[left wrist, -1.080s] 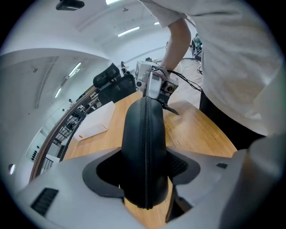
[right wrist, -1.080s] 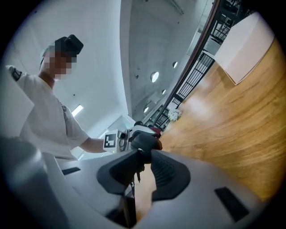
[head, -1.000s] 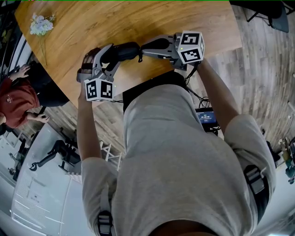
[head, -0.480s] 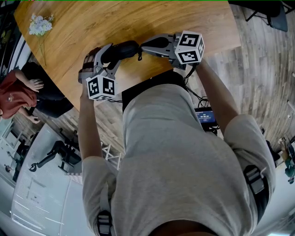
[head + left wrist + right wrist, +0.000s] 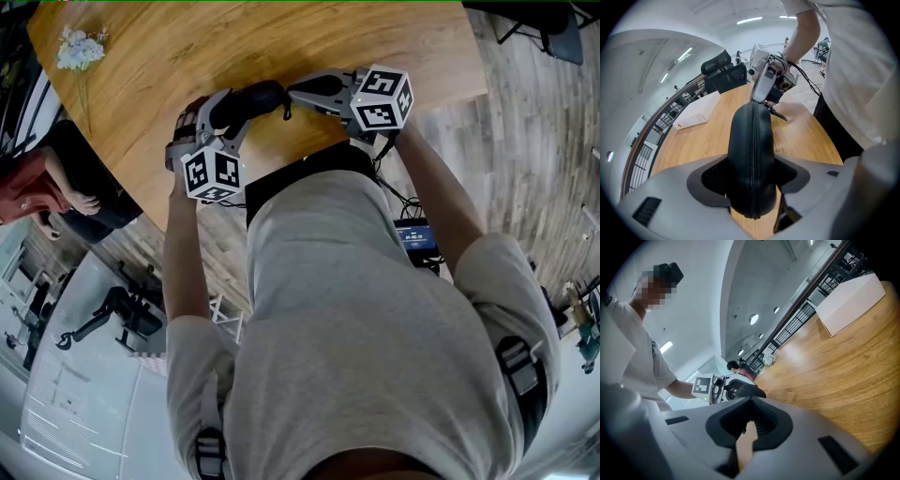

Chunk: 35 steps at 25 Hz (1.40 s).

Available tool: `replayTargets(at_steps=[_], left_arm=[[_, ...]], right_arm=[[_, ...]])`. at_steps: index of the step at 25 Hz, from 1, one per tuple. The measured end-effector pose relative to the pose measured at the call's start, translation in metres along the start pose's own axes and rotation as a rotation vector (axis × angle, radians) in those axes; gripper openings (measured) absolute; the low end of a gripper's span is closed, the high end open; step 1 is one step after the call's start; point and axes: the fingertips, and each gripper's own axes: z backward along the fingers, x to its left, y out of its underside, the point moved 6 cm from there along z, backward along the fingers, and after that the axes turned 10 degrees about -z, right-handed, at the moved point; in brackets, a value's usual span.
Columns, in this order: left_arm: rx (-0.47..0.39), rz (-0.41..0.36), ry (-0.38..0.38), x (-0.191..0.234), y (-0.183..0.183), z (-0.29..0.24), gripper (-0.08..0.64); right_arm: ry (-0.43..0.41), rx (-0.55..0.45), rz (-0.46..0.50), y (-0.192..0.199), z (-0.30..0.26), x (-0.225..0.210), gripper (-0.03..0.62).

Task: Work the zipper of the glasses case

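A black glasses case (image 5: 246, 100) is clamped in my left gripper (image 5: 225, 117), held above the wooden table (image 5: 169, 37). In the left gripper view the case (image 5: 751, 154) stands between both pads, its closed zipper seam facing the camera. My right gripper (image 5: 287, 97) meets the case's far end and is shut on the thin black zipper pull (image 5: 778, 114), whose tail sticks out below the fingers. In the right gripper view the right gripper (image 5: 750, 403) shows its jaws together, with the case (image 5: 746, 391) just beyond them.
A small bunch of flowers (image 5: 75, 49) lies at the table's far left. A white box (image 5: 696, 110) sits further out on the table. Dark chairs (image 5: 724, 75) stand past the table's edge. A person (image 5: 37, 187) is beside the table at the left.
My left gripper has rolled a little with the case, its marker cube shifting right and up. The right gripper stays at the case's end. The person at the left has shifted.
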Motion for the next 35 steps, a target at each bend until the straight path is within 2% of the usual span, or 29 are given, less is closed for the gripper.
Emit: replayTargets(at_steps=[5, 11, 16, 21, 29, 35], left_arm=[[-0.030, -0.001, -0.023, 0.005, -0.004, 0.007, 0.285], [-0.022, -0.003, -0.024, 0.004, -0.003, 0.009, 0.285], [0.036, 0.018, -0.018, -0.002, -0.002, -0.001, 0.284], [0.092, 0.046, 0.013, -0.012, -0.002, -0.015, 0.279], [0.128, 0.053, 0.017, -0.011, -0.002, -0.025, 0.275], [0.159, 0.044, 0.015, -0.010, -0.003, -0.025, 0.273]], right_arm=[[-0.028, -0.010, 0.007, 0.001, -0.001, 0.004, 0.029], [-0.030, -0.011, 0.012, 0.001, -0.002, 0.005, 0.028], [0.031, 0.028, 0.029, 0.003, -0.003, 0.001, 0.026], [0.128, 0.139, 0.067, 0.007, -0.003, 0.003, 0.025], [0.145, 0.166, 0.043, 0.004, -0.006, 0.015, 0.026], [0.161, 0.195, 0.086, 0.001, -0.011, 0.028, 0.026]])
